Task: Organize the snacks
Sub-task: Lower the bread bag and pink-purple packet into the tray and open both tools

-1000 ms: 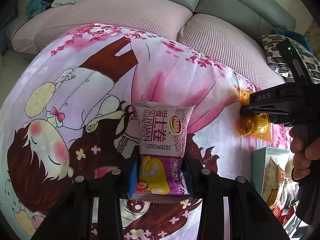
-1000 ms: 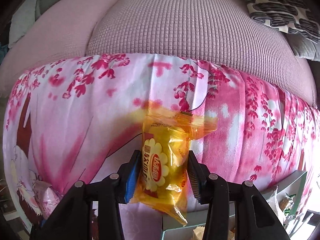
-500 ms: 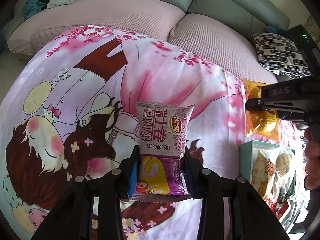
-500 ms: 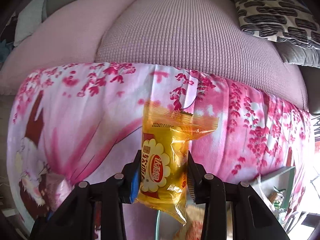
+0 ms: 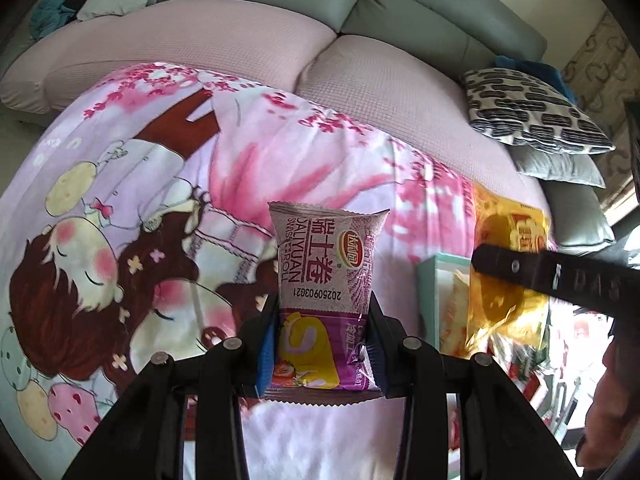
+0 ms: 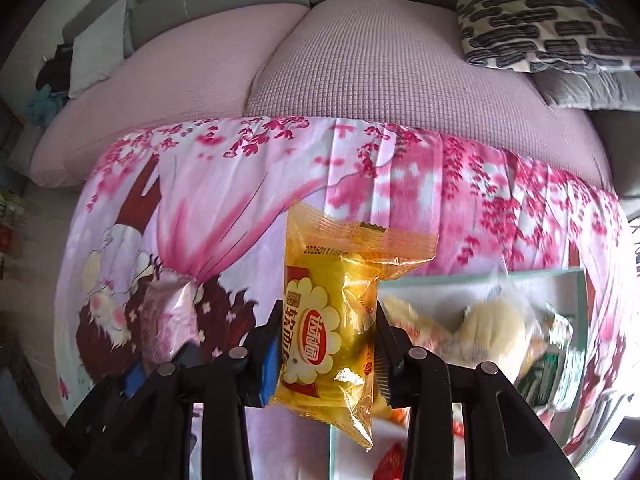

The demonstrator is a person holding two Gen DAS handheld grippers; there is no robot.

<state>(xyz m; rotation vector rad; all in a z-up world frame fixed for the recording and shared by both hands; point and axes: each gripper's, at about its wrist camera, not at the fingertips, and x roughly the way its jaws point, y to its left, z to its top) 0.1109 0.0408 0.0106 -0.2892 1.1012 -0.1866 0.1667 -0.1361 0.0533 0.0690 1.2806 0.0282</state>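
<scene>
My left gripper [image 5: 322,344] is shut on the lower half of a purple Swiss-roll packet [image 5: 324,276], which stands upright between the pads above the cartoon cloth [image 5: 160,208]. In the right wrist view, my right gripper [image 6: 326,348] is shut on a yellow cake packet [image 6: 328,320], held in the air beside the near-left corner of a pale green box [image 6: 480,276]. From the left wrist view the yellow packet [image 5: 508,240] hangs at the right, over the green box [image 5: 434,280], crossed by the black arm of the right gripper [image 5: 560,280].
The green box holds several wrapped snacks [image 6: 492,324]. A pink-covered sofa [image 6: 380,64] runs along the far edge of the cloth, with a black-and-white patterned pillow [image 5: 532,116] at its right end. A person's hand [image 5: 608,412] shows at the right edge.
Both grippers have risen with their packets. The right one has carried the yellow packet up off the cloth and closer to the green box, which now shows more fully.
</scene>
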